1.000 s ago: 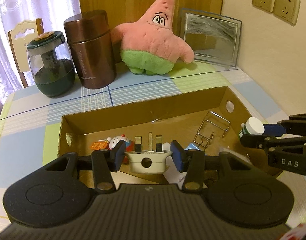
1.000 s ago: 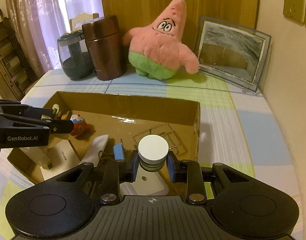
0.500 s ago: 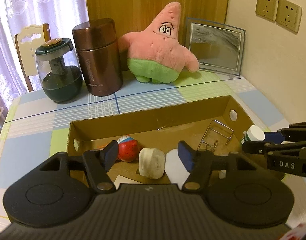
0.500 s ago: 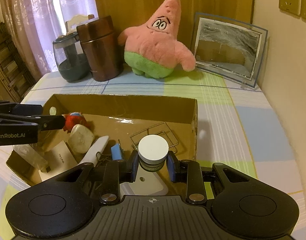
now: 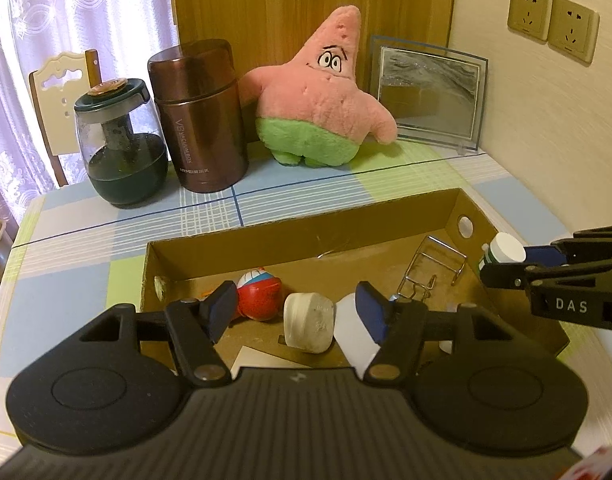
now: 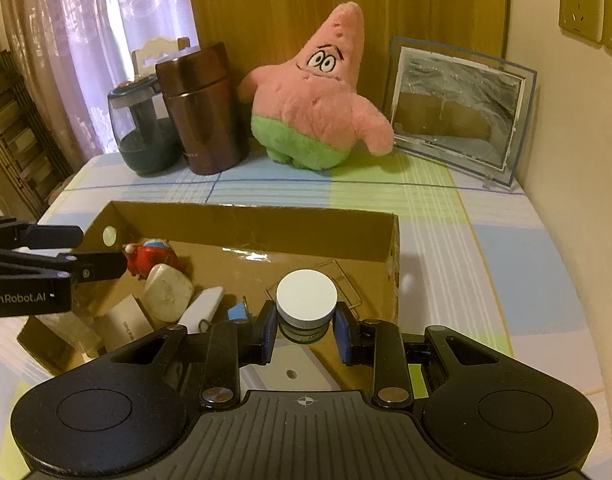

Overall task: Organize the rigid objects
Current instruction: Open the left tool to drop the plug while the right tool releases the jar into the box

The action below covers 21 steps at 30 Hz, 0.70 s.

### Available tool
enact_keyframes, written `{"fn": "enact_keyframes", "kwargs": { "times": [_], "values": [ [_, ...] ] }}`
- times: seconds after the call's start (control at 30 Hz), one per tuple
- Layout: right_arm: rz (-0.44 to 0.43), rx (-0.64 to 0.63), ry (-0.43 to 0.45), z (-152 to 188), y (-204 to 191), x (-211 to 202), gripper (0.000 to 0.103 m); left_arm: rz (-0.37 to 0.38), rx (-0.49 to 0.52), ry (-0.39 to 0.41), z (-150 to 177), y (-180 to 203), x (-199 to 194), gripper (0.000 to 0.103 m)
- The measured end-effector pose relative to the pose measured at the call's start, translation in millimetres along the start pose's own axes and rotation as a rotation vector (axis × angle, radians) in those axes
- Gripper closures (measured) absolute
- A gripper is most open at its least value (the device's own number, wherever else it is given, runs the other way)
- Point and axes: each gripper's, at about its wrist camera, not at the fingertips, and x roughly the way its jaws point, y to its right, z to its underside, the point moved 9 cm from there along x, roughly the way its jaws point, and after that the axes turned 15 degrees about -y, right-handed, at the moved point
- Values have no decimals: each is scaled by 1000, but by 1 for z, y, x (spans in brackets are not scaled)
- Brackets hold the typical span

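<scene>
Left gripper [image 5: 297, 312] spread wide, holding nothing, above cardboard box [image 5: 298, 236]. White plug [image 5: 309, 322] lies on box floor beside red toy [image 5: 260, 294]. Right gripper [image 6: 306, 330] clamped on white-capped bottle [image 6: 306, 300] (over box's near right corner).

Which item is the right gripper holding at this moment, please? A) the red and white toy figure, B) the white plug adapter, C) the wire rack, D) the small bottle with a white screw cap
D: the right gripper is shut on the small bottle with a white screw cap above the brown cardboard box, while the other three items lie inside the box.
</scene>
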Motion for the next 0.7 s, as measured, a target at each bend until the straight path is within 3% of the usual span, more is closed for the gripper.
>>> {"fn": "enact_keyframes", "kwargs": {
  "times": [0.3, 0.37, 0.4, 0.7],
  "values": [
    [-4, 7, 6, -5, -2, 2, 73, -2, -4, 3, 0, -3, -1, 41],
    [3, 25, 12, -5, 2, 1, 44, 3, -1, 6, 1, -3, -1, 35],
    [0, 30, 23, -5, 3, -1, 40, 2, -1, 8, 1, -4, -2, 34],
    [18, 39, 28, 0, 11, -9, 39, -2, 5, 20, 3, -5, -9, 25]
  ]
}}
